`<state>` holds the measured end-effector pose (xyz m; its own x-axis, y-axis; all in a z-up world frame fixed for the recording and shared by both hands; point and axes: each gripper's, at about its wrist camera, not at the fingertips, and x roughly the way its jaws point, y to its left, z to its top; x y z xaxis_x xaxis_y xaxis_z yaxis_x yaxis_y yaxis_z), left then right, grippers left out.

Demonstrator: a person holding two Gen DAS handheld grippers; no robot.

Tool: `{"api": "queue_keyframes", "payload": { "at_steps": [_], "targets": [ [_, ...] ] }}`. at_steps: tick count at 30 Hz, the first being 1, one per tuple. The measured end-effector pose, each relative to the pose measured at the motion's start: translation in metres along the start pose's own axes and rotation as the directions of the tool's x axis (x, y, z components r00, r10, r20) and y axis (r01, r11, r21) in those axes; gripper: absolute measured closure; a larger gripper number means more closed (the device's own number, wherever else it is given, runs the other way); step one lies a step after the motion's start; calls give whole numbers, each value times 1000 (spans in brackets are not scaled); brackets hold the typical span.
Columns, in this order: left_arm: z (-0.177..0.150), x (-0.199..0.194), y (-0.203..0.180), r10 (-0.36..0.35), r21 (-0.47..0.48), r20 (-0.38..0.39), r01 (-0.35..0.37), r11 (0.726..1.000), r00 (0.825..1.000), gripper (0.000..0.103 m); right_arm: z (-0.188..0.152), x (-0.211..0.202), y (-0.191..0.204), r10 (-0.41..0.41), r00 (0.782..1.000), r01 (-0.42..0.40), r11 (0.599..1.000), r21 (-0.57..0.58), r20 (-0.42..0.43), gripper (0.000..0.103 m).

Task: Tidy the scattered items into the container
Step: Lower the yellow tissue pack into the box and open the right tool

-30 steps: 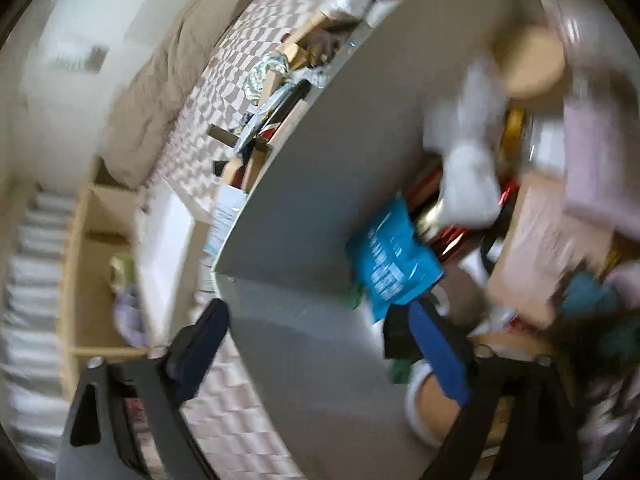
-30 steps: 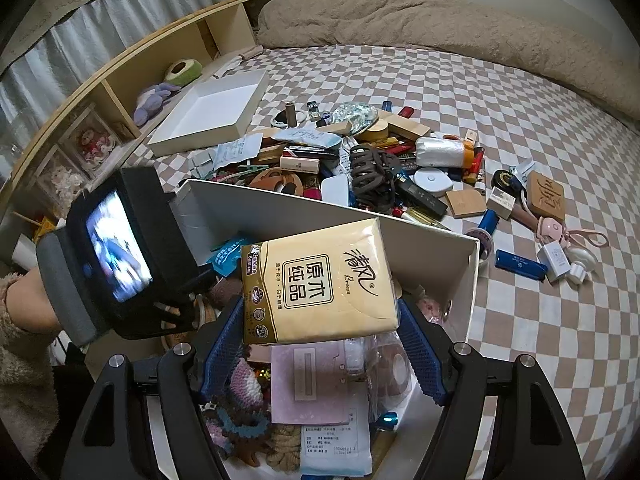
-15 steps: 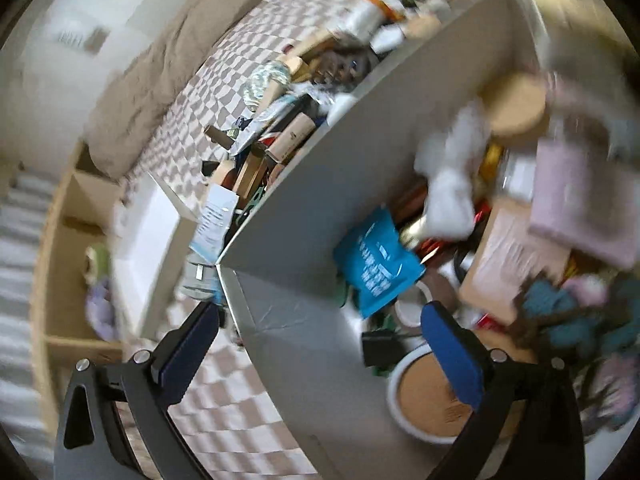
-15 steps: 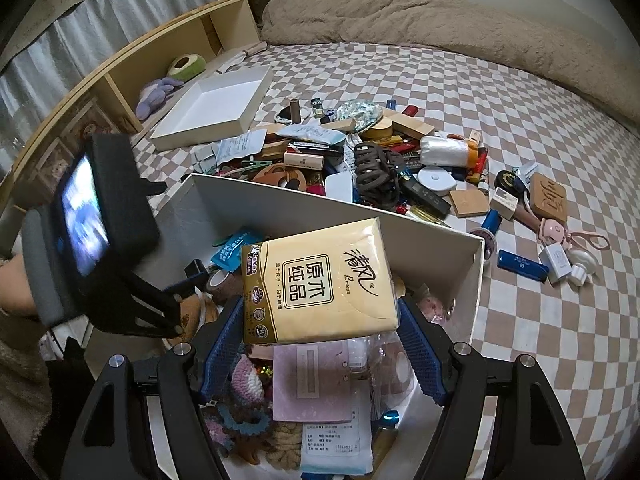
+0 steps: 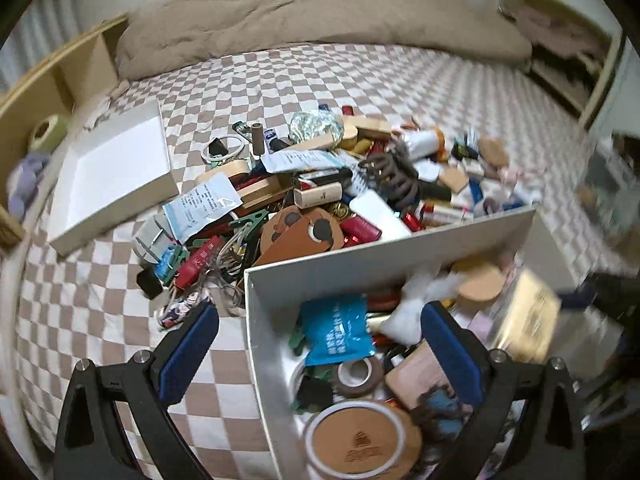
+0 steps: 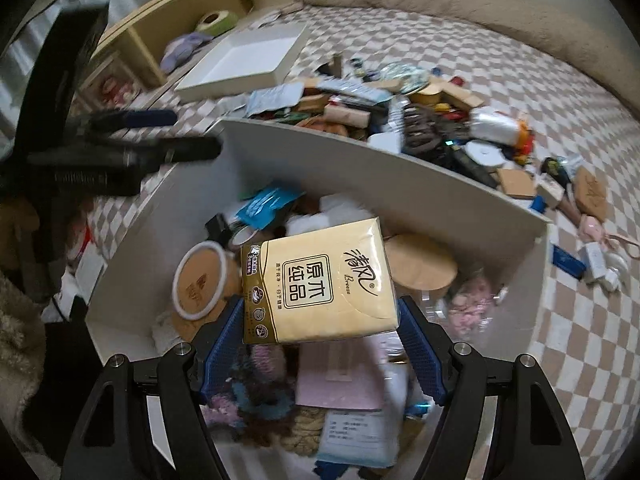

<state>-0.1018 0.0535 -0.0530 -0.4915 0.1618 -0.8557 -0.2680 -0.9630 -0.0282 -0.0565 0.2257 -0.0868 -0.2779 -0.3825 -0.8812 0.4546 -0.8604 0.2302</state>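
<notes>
Gold film wraps the tissue pack (image 6: 320,280), which the right gripper (image 6: 320,344) clamps by its two short sides, blue pads pressed flat against them. The pack hangs directly over the open box (image 6: 312,148), above its contents and not touching them; a grip across the short sides keeps the printed face up and leaves the underside free for a straight drop. Judged from this pose, release into the box is the step in hand.

The left gripper (image 5: 316,344) stands with its jaws apart and nothing between them, straddling the near left corner of the box, one pad outside the wall and one inside. It appears positioned clear of the pack's drop path.

Beyond the far wall of the box lies the pile (image 5: 340,184) of loose items on the checked cover (image 5: 100,320); left of the pile and farther from the box sits a white lid (image 5: 108,184), empty.

Legible markings: the pack carries large Chinese characters reading 清风 and 原木纯品, plus the word "Breeze". A blue sachet (image 5: 340,328) inside the box bears white print too small to read
</notes>
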Motion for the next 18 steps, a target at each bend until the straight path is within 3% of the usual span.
{"api": "queue_keyframes", "payload": {
  "at_steps": [7, 11, 18],
  "targets": [
    [2, -12, 6, -7, -35, 57, 9, 999, 998, 1, -3, 26, 2, 52, 992, -51, 999, 16, -112, 27],
    [0, -12, 9, -22, -45, 60, 25, 999, 998, 1, -8, 40, -4, -14, 985, 16, 1000, 10, -170, 27],
    [-2, -11, 5, -22, -23, 55, 23, 999, 998, 1, -13, 42, -13, -123, 975, 120, 992, -26, -184, 27]
  ]
}}
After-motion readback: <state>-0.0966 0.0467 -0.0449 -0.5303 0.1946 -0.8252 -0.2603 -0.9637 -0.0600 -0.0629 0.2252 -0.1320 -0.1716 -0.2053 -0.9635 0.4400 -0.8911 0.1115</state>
